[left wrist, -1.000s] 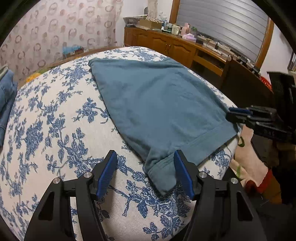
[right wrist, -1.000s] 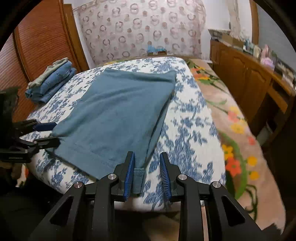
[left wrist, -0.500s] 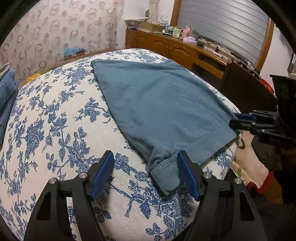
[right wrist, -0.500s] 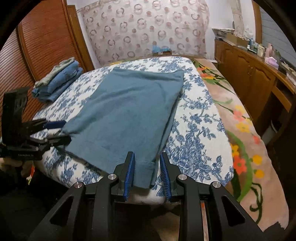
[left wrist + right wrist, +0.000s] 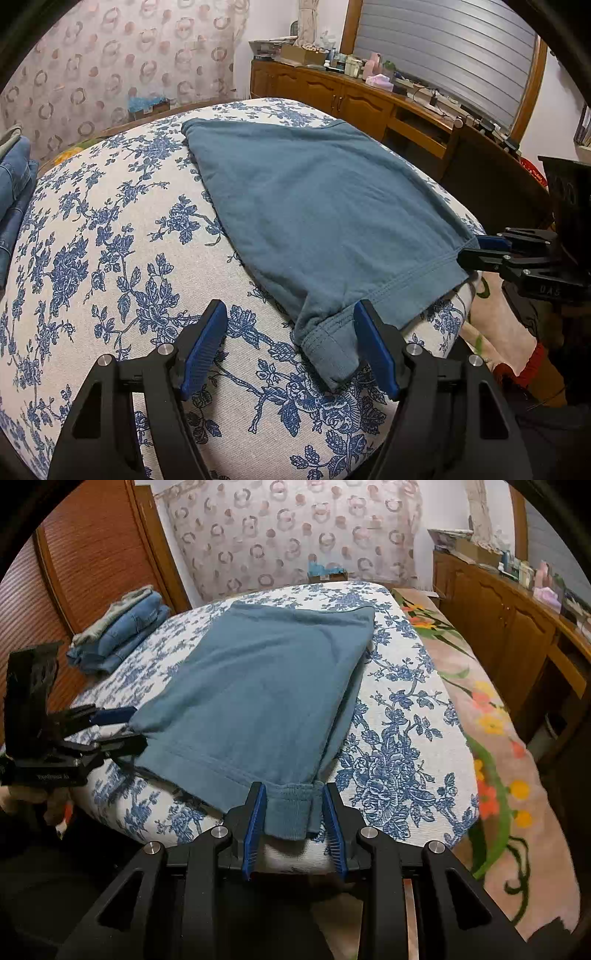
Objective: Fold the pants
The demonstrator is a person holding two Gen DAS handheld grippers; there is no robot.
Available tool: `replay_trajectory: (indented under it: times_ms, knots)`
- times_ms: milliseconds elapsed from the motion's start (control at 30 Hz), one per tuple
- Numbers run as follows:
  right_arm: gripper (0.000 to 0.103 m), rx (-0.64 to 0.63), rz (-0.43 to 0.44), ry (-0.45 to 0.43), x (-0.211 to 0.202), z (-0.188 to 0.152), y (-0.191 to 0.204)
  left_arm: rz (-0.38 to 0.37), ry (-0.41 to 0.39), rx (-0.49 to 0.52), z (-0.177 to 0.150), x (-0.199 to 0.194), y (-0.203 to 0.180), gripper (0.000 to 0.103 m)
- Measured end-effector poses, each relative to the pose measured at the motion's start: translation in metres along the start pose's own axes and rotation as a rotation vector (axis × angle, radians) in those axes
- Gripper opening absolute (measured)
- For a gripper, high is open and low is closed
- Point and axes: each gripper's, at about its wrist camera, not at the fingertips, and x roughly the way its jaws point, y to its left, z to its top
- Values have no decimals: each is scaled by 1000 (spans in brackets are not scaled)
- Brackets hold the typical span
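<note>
Change: both grippers drawn slightly back toward near bed edge, jaws unchanged.
Left gripper (image 5: 290, 349): jaws wide, cuff corner between, not clamped.
Right gripper (image 5: 293, 821): jaws narrow, around other cuff, grip uncertain.
Teal knit folded pants (image 5: 325, 221): flat on blue-floral bedspread (image 5: 110, 258), cuffs nearest.
Folded blue jeans stack (image 5: 122, 631): far left.

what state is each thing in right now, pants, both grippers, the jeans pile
teal pants: folded lengthwise, flat on the bed, cuff end hanging over the near edge
left gripper: open, one cuff corner between its fingers, not clamped
right gripper: open, the other cuff corner between its fingers
stack of jeans: folded, piled at the far left of the bed
floral bedcover: spread smooth
</note>
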Motion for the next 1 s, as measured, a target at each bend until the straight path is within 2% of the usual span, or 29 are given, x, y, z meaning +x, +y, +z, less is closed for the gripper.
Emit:
replay_trajectory:
  times_ms: [200,333,500,567,700,767,833,867,900,1000]
  knots:
    - [33,-9,-6,-3,3,1,2,0,-3,3,0,-1,-1,72]
    - [50,-24,-66,-13,5,1,5,0,-3,2,0,-1,-1,72]
    - [50,-26,-50,-11,5,0,7,1,-3,2,0,-1,-1,72]
    - [41,-32,-30,-9,5,0,9,2,-2,2,0,-1,-2,72]
    - [31,-53,-15,-10,5,-2,15,1,-1,1,0,-1,-2,72]
    - [18,-50,5,-12,4,-2,13,-1,1,-2,0,0,-2,72]
    - [15,-53,20,-15,4,-3,12,-16,6,-5,-1,0,-3,72]
    - [14,-57,20,-16,4,-3,13,-28,7,-5,-1,0,-4,69]
    - [14,-61,21,-20,4,-4,13,-51,6,-4,-1,-1,-5,59]
    - [13,-55,28,-28,4,-5,12,-90,13,3,-3,-2,-9,45]
